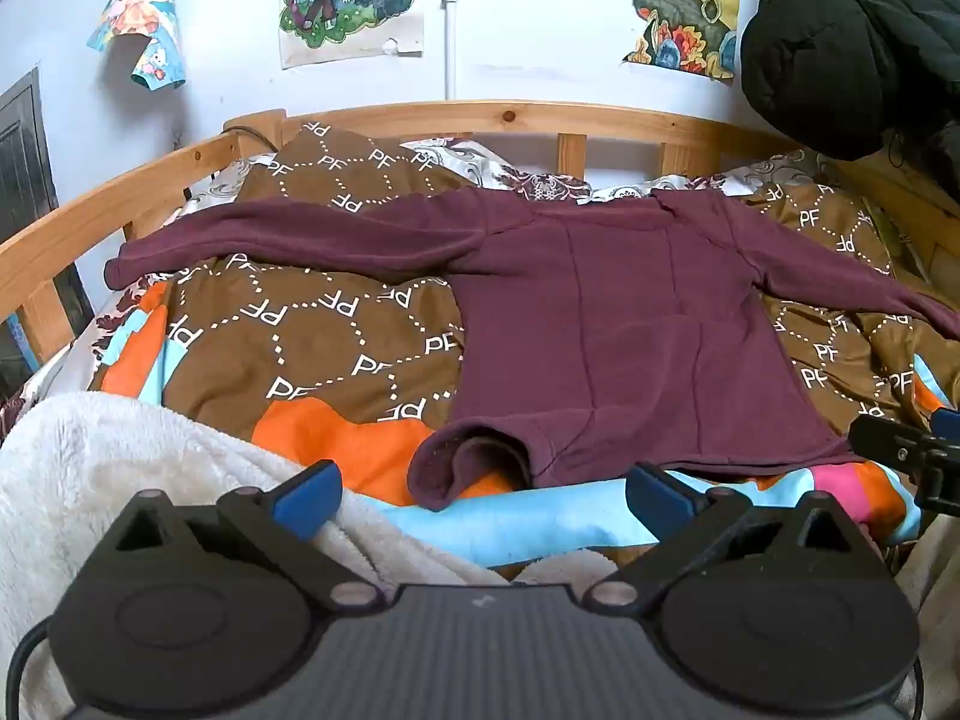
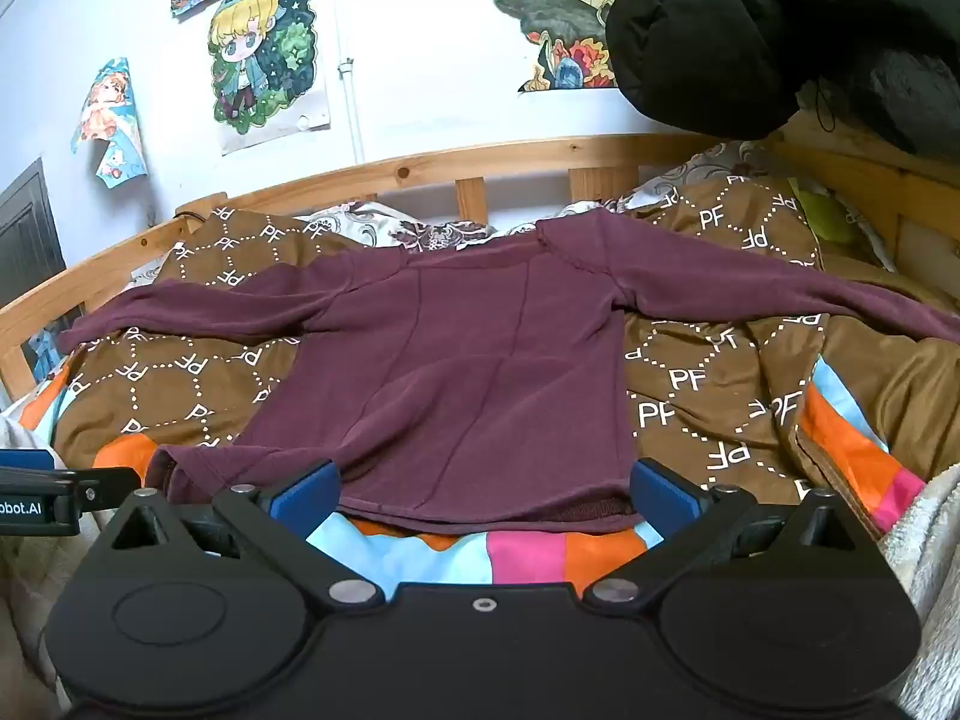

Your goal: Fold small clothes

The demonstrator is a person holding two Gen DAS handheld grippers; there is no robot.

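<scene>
The purple top lies flat on the quilt, sleeves out at 9 and 3 o'clock. Both the left gripper and right gripper gape wide, holding nothing, near its bottom edge at 6 o'clock.

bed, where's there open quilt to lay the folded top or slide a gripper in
Free quilt: the brown patch under the maroon top's left sleeve, and the striped strip between its hem and the right gripper. Crowded: white fleece by the left gripper, black coat at the far right.
</scene>
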